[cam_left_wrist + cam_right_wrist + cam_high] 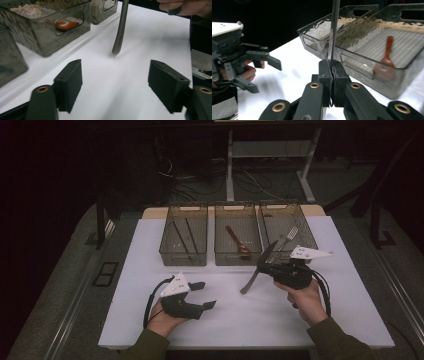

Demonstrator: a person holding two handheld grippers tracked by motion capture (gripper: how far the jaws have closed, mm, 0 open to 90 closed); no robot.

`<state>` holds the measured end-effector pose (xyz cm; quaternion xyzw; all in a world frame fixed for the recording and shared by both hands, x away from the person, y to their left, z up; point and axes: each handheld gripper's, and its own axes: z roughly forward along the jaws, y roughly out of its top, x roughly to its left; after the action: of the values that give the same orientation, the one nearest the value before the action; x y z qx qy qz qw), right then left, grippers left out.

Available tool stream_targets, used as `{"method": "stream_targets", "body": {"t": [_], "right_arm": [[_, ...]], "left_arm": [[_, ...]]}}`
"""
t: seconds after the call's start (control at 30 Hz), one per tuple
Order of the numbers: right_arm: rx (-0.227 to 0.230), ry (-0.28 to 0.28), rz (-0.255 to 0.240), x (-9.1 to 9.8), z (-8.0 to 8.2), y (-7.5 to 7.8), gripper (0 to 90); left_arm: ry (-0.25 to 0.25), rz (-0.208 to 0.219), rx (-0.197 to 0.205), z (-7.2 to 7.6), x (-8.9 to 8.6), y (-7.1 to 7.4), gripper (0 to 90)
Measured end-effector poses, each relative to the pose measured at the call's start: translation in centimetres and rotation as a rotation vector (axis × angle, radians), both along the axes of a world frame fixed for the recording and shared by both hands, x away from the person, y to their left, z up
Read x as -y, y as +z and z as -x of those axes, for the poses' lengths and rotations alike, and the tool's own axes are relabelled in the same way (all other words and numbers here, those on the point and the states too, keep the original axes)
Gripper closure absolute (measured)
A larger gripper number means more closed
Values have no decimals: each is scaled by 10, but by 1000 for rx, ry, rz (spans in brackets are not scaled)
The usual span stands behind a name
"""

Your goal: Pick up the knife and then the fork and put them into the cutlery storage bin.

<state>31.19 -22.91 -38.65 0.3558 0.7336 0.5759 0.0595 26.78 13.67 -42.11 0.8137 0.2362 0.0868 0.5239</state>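
Middle bin holds a wooden spoon; right tool pinches a fork, left tool spread.

Slim grey brushed-metal fork: dull sheen. Three smoky translucent plastic bins: glossy, ribbed floors. Reddish-brown glossy spoon. Matt white desk. Matt black plastic tongs.

light: dim, room behind black | white table brightest | blur: near bins soft, streaked

No text, label, brand, number or sign can be read anywhere.
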Motion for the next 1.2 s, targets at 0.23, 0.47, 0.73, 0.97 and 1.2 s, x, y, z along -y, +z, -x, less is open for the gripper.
{"method": "stream_targets", "body": {"t": [0.23,0.47,0.73,0.97,1.2], "right_arm": [[11,-37,27,15,-1,4,869],[27,-76,76,38,-4,13,869],[49,-147,107,74,-11,29,869],[64,-209,119,97,-19,41,869],[92,-242,131,111,-24,60,869]], "left_arm": [[13,16,-1,5,-16,-4,174],[21,1,26,5,-24,-5,94],[72,-17,11,4,-29,-8,0],[70,-34,-11,3,-27,-8,0],[58,-42,-7,3,-26,-9,0]]}}
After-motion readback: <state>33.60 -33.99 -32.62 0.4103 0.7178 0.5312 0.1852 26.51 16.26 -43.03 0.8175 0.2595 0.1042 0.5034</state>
